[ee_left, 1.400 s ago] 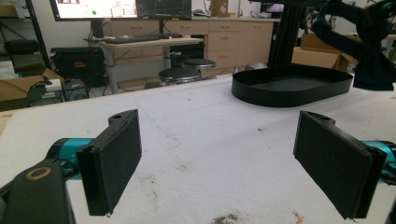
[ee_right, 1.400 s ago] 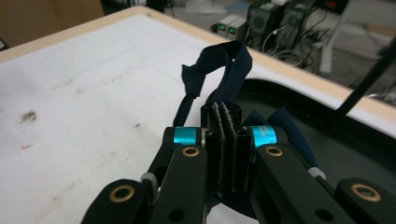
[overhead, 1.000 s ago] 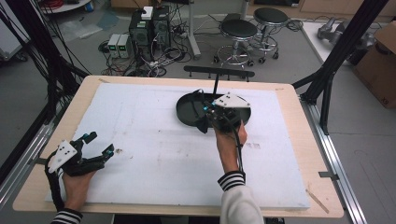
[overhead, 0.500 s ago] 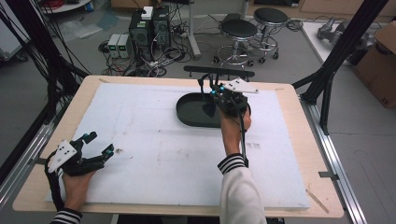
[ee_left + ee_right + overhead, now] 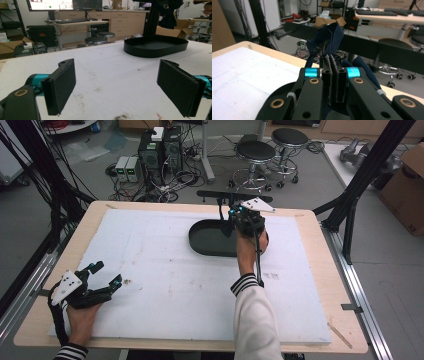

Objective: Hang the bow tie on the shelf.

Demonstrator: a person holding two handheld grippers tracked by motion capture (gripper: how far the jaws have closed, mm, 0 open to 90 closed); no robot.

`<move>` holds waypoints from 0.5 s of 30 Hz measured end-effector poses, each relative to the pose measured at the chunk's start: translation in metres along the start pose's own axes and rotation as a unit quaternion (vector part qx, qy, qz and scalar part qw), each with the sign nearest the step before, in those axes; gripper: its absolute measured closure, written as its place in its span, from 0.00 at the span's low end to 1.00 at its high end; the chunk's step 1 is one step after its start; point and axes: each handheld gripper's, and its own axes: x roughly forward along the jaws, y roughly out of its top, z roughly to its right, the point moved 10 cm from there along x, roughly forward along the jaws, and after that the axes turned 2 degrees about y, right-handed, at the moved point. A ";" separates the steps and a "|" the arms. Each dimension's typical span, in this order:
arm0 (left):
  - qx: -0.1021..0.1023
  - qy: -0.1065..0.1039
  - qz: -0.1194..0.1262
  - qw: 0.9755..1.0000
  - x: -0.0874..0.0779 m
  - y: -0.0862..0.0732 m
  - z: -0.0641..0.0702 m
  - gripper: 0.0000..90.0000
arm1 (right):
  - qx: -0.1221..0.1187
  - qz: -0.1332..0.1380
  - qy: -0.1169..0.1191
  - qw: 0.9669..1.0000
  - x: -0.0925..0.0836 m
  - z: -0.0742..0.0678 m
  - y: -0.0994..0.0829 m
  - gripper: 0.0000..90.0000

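Above far rim of black tray (image 5: pixel 210 240), right gripper (image 5: pixel 333 75) pinches dark blue cloth (image 5: pixel 329 37), not yet dropped; left gripper (image 5: pixel 117 87) spread wide, idle on white mat (image 5: pixel 165 285).

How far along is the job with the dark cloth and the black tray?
Done: the right tongs have gripped the dark blue cloth. In hand: it is held above the black tray. Left: setting it down somewhere; the left tongs rest open.
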 end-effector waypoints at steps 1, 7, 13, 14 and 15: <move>0.000 0.000 0.000 1.000 0.000 0.000 0.000 0.18 | 0.004 0.001 -0.001 1.000 0.001 0.002 -0.001 0.98; -0.001 0.000 -0.001 1.000 0.000 0.000 -0.001 0.18 | 0.008 -0.007 -0.002 1.000 0.009 0.008 -0.009 0.98; 0.000 0.000 -0.001 1.000 0.000 0.000 0.000 0.18 | 0.006 -0.026 -0.004 1.000 0.018 0.006 -0.018 0.98; 0.000 0.000 0.000 1.000 0.000 0.000 0.000 0.18 | 0.006 -0.029 -0.004 1.000 0.020 0.006 -0.019 0.98; 0.000 0.001 0.000 1.000 0.000 0.000 0.000 0.18 | 0.008 -0.035 -0.004 0.999 0.022 0.007 -0.022 0.98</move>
